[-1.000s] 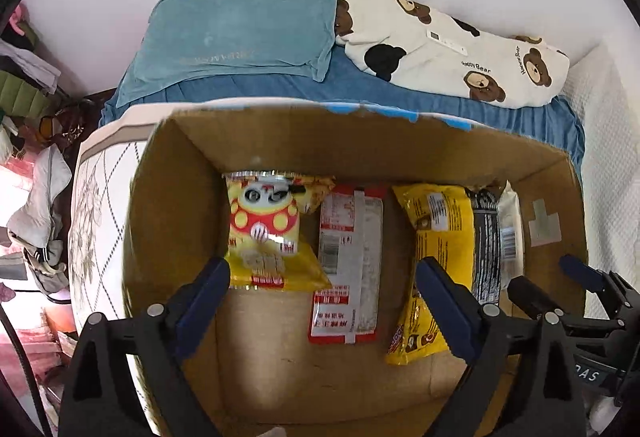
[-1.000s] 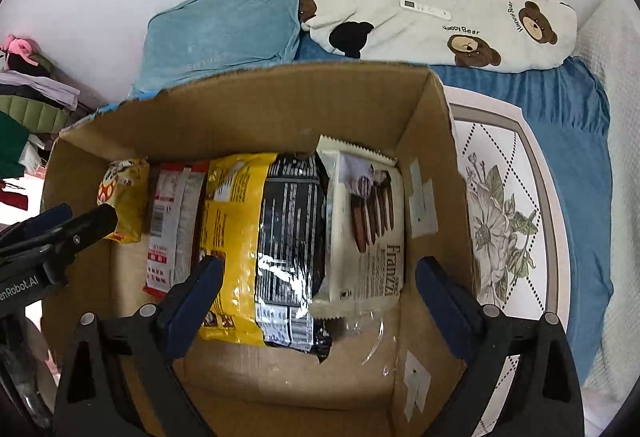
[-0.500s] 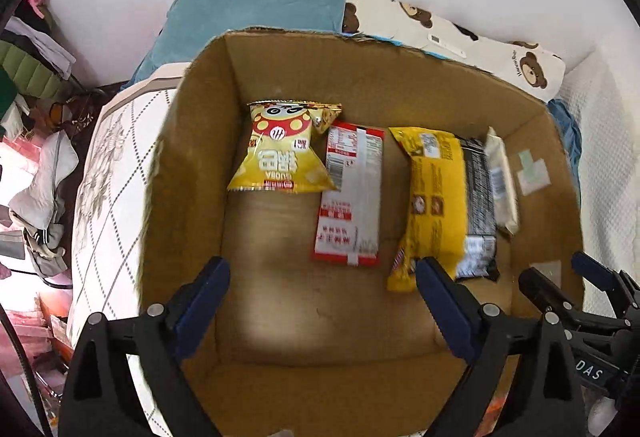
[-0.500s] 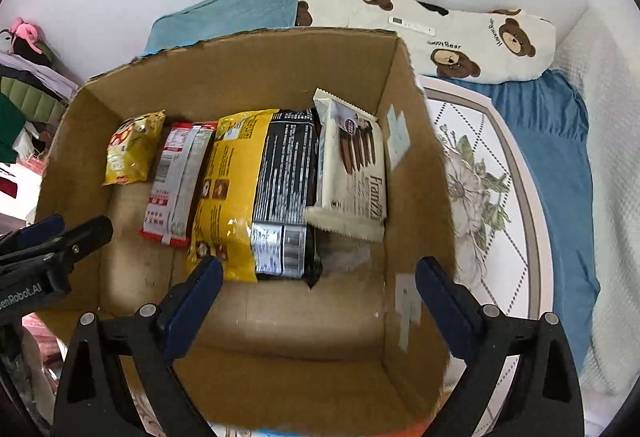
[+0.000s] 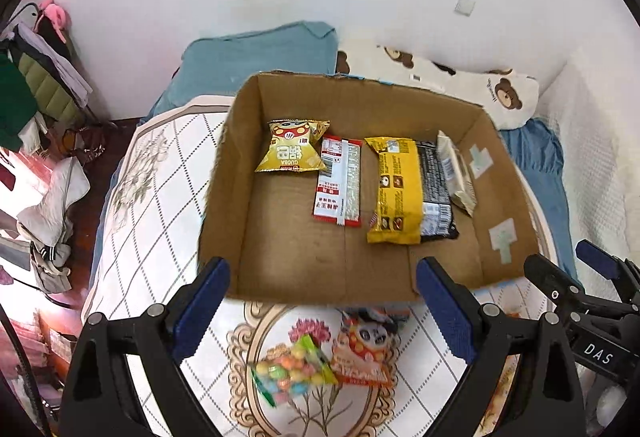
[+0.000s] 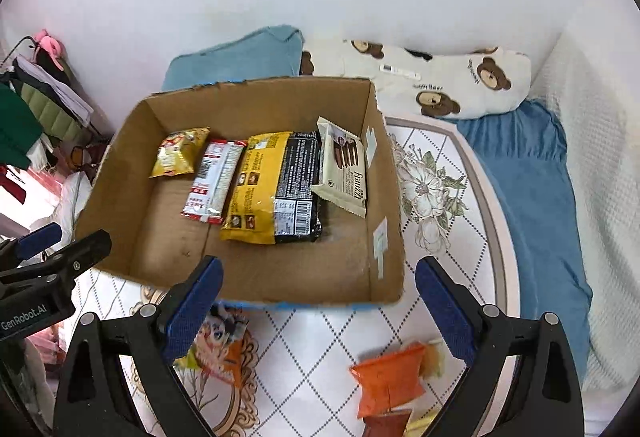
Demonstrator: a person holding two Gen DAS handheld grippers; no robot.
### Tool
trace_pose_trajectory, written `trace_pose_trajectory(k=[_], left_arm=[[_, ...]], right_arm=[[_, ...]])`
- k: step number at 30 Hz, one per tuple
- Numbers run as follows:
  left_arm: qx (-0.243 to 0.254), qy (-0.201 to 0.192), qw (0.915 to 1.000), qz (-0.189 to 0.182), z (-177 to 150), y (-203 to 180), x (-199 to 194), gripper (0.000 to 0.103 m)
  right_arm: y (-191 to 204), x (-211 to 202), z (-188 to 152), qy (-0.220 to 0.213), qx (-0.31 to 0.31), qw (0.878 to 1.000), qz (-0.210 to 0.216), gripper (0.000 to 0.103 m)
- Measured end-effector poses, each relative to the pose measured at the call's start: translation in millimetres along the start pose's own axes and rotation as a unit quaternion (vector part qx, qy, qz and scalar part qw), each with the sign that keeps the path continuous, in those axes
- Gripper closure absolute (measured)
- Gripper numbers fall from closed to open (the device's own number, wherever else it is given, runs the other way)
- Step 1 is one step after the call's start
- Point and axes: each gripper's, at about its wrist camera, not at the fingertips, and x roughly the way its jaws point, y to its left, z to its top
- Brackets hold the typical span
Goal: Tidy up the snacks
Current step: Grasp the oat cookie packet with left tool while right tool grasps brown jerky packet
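Note:
An open cardboard box [image 5: 228, 197] [image 6: 384, 197] lies on the bed. Inside it, in a row, are a small yellow snack bag [image 5: 292, 151] [image 6: 180, 153], a red and white pack [image 5: 340, 181] [image 6: 214, 179], a big yellow and black pack [image 5: 408, 189] [image 6: 276, 189] and a white biscuit pack [image 5: 456, 173] [image 6: 346, 173]. In front of the box lie a clear bag of coloured candies [image 5: 292, 369], a panda packet [image 5: 362, 353] [image 6: 218, 345] and an orange packet [image 6: 390, 377]. My left gripper [image 5: 320, 289] and right gripper [image 6: 318, 285] hang open above the box's near edge, both empty.
The bed has a quilted floral cover [image 6: 436, 189], a blue sheet [image 6: 528, 173], a teal pillow [image 5: 260, 53] and a bear-print pillow [image 6: 460, 85] against the white wall. Clothes hang on a rack [image 5: 36, 77] at the left. A white blanket [image 6: 600, 197] lies at the right.
Both grippers have drawn back and up out of the box, still open. The box now looks smaller and farther off, and the loose snacks in front of it have come into view.

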Motion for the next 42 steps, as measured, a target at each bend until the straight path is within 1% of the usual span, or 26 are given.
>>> trace_pose_trajectory(k=[3, 10, 13, 17, 20, 21, 22, 23, 24, 25, 26, 27, 28, 29, 30, 32, 34, 35, 36, 37, 38, 40, 42], left_arm=[[0.003, -0.021, 0.9998, 0.0, -13.9, -0.9, -21.5, 0.008], [0.01, -0.057, 0.9983, 0.0, -48.2, -3.6, -62.8, 0.008], [0.01, -0.063, 0.998, -0.003, -59.0, -3.1, -75.9, 0.008], [0.011, -0.049, 0.9986, -0.013, -77.7, -0.4, -83.5, 0.008], [0.016, -0.013, 0.9997, -0.012, -103.0, 5.2, -74.6, 0.008], [0.021, 0.009, 0.9997, -0.009, -114.7, 7.0, -66.7, 0.008], [0.029, 0.033, 0.999, -0.007, -127.8, 9.0, -57.6, 0.008], [0.04, 0.059, 0.9974, -0.007, -141.1, 9.9, -47.0, 0.008], [0.049, 0.094, 0.9944, -0.002, -157.2, 11.4, -33.4, 0.008], [0.048, 0.126, 0.9909, -0.001, -173.4, 15.2, -21.2, 0.008], [0.042, 0.159, 0.9864, -0.007, -190.1, 20.0, -7.6, 0.008], [0.03, 0.205, 0.9779, -0.023, -210.6, 25.8, 10.6, 0.008], [0.018, 0.24, 0.9702, -0.032, -225.0, 30.6, 23.0, 0.009], [0.005, 0.265, 0.9633, -0.044, -237.3, 33.9, 32.9, 0.009], [-0.007, 0.296, 0.9531, -0.064, -252.1, 35.3, 45.4, 0.009], [-0.024, 0.344, 0.9349, -0.082, -274.2, 34.7, 67.2, 0.009], [-0.049, 0.369, 0.9235, -0.095, -284.4, 35.0, 81.4, 0.01], [-0.067, 0.372, 0.9196, -0.107, -285.2, 35.2, 87.9, 0.01], [-0.08, 0.369, 0.9193, -0.112, -283.5, 35.5, 91.8, 0.01], [-0.104, 0.353, 0.9211, -0.127, -278.8, 35.9, 95.4, 0.01], [-0.112, 0.341, 0.9249, -0.125, -271.6, 35.6, 98.8, 0.01], [-0.121, 0.311, 0.9355, -0.117, -250.4, 34.5, 102.9, 0.011], [-0.123, 0.283, 0.9434, -0.12, -228.8, 32.4, 99.5, 0.011]], right_arm=[[3.2, -21.5, -15.3, -0.021, -0.003, 1.0, -0.003, 0.004], [12.2, -74.3, -50.4, -0.074, -0.008, 0.997, -0.01, 0.004], [12.5, -89.5, -62.9, -0.079, 0.002, 0.997, 0.007, 0.004], [7.0, -98.1, -83.7, -0.062, 0.024, 0.997, 0.042, 0.004], [-0.9, -95.3, -110.8, -0.039, 0.037, 0.997, 0.053, 0.004], [-5.1, -92.3, -123.2, -0.03, 0.043, 0.997, 0.054, 0.009], [-10.0, -88.3, -135.8, -0.021, 0.048, 0.997, 0.057, 0.024], [-13.4, -84.3, -145.8, -0.012, 0.051, 0.997, 0.059, 0.033], [-18.2, -78.6, -156.6, 0.004, 0.058, 0.997, 0.06, 0.041], [-26.5, -70.7, -170.5, 0.027, 0.071, 0.995, 0.065, 0.041], [-32.6, -65.3, -179.5, 0.039, 0.084, 0.993, 0.069, 0.041], [-39.6, -60.6, -189.6, 0.05, 0.099, 0.991, 0.07, 0.041], [-48.6, -54.9, -202.2, 0.065, 0.114, 0.989, 0.067, 0.041], [-54.0, -51.0, -210.5, 0.073, 0.124, 0.988, 0.064, 0.041], [-60.3, -46.2, -219.4, 0.084, 0.135, 0.985, 0.062, 0.041], [-71.5, -35.6, -234.5, 0.108, 0.159, 0.979, 0.063, 0.041], [-77.6, -28.6, -241.3, 0.119, 0.169, 0.976, 0.064, 0.041], [-79.4, -24.8, -243.9, 0.124, 0.171, 0.975, 0.063, 0.041], [-81.9, -22.5, -246.5, 0.127, 0.174, 0.975, 0.06, 0.041], [-84.1, -20.6, -248.7, 0.128, 0.177, 0.974, 0.059, 0.041], [-87.0, -17.2, -250.0, 0.131, 0.183, 0.973, 0.059, 0.041], [-93.4, -11.5, -253.5, 0.136, 0.196, 0.97, 0.055, 0.041], [-96.2, -5.6, -254.8, 0.14, 0.202, 0.968, 0.053, 0.04]])
